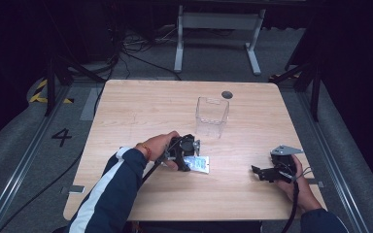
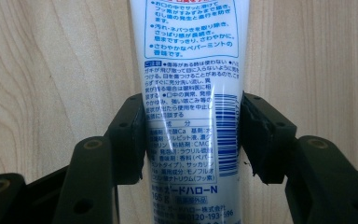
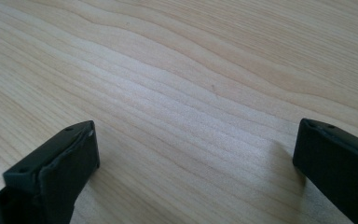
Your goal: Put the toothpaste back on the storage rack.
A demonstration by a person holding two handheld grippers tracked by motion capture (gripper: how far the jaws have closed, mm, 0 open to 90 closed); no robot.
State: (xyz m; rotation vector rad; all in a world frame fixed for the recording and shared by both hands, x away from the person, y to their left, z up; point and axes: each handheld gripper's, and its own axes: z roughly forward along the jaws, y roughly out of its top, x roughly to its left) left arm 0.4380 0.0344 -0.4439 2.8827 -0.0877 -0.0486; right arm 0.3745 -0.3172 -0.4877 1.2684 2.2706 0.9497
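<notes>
Wooden table (image 1: pixel 141 104): pale grain, rounded corners, largest item in the high view. Clear plastic box (image 1: pixel 212 116): upright, open at the top, standing past mid-table, apart from both hands.

Left gripper (image 1: pixel 187 158): pointed down at the tabletop, held low near the front centre. Jaws pressed against both sides of a white toothpaste tube (image 2: pixel 191 93), pads in contact with its flanks (slight pinch visible in the tube wall). Tube lying flat on the wood, just in front of the clear box; long axis running straight away from the gripper's camera, across the line of the jaws. Printed back panel facing up, blue text and barcode legible. Which end carries the cap: cannot tell.

Right gripper (image 1: pixel 262 172): resting near the right front edge, well apart from the tube, jaws spread wide over bare wood, nothing between them.
</notes>
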